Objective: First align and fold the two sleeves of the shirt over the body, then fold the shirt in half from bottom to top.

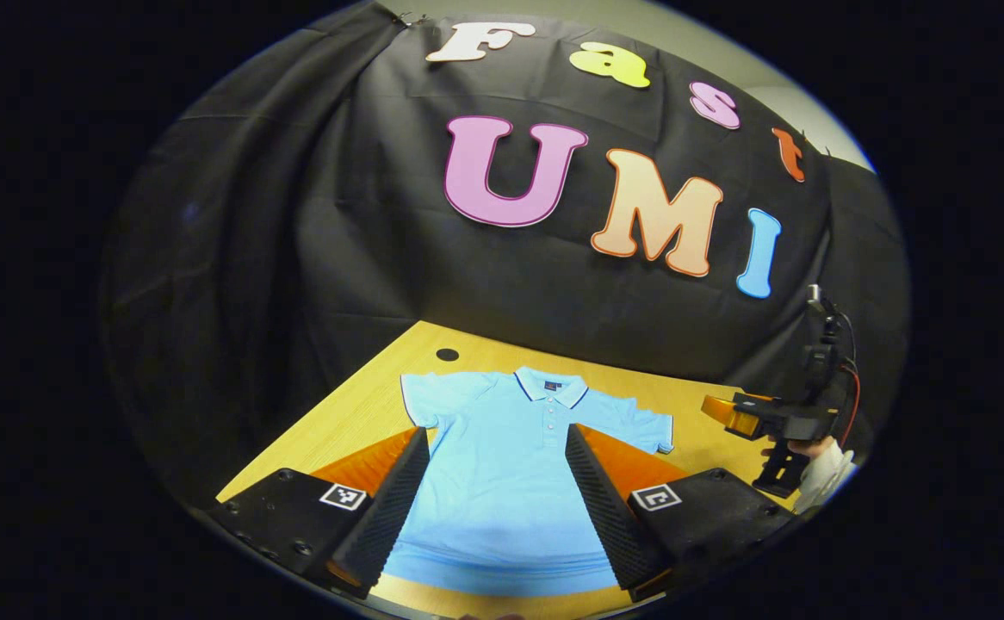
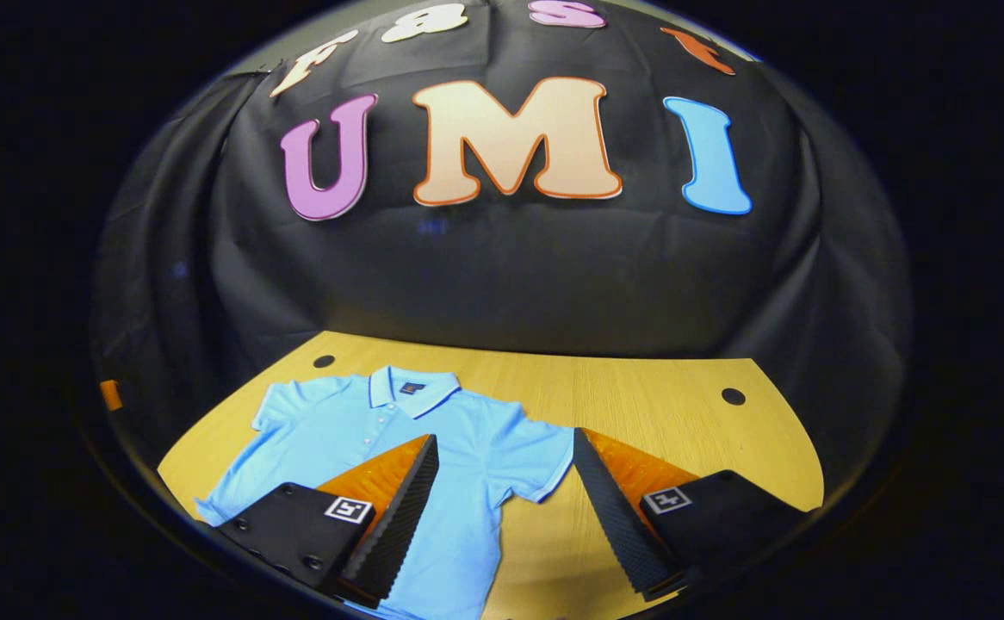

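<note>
We find the light blue polo shirt (image 1: 502, 465) lying flat and face up on the wooden table (image 1: 364, 405), collar toward the black cloth wall, both short sleeves spread out to the sides and unfolded, the hem nearest the cameras. In the left gripper view, the shirt's body lies between the fingers of the left gripper (image 1: 499, 508), which stand wide apart above the cloth and grip nothing; each sleeve extends beyond the fingertips on its own side. In the right gripper view, the right gripper (image 2: 506, 517) is likewise spread wide and holds nothing: one finger (image 2: 399, 517) hangs over the shirt's body, the other (image 2: 614, 517) over bare table (image 2: 666, 405), with the nearer sleeve's edge lying between them. We note the right gripper also at the far right of the left gripper view, held by a hand (image 1: 812, 449) in a white sleeve (image 1: 829, 478), well apart from the shirt. Round dark holes (image 2: 733, 396) mark the tabletop near its far corners.
</note>
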